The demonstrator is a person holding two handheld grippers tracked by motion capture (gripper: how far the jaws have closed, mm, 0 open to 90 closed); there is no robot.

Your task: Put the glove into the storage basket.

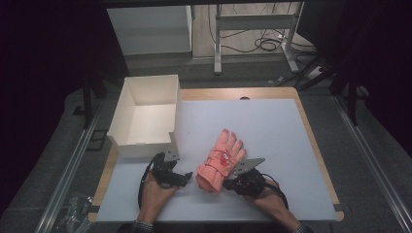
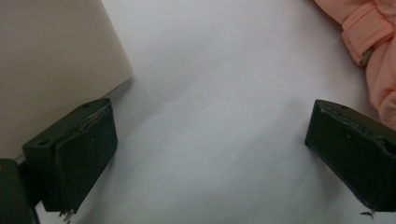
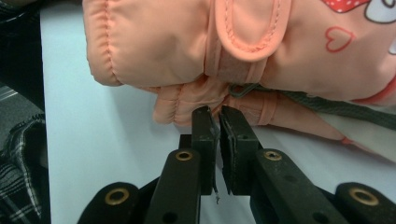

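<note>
High view: pink glove [image 1: 221,159] flat on the counter [image 1: 272,131], between left gripper [image 1: 180,177] and right gripper [image 1: 229,183]; white box [image 1: 145,116] at far left. Left gripper view: jaws wide apart over bare counter (box wall beside one). Right gripper view: jaws nearly closed, tips at the glove's lower edge; grip on fabric impossible to tell.

Wood-edged table [image 1: 311,141] under a pale mat [image 1: 272,131], pink gloves [image 1: 221,160] lay just beyond the right claw [image 1: 228,183], white box [image 1: 145,116] stood beyond the left claw [image 1: 187,175].
</note>
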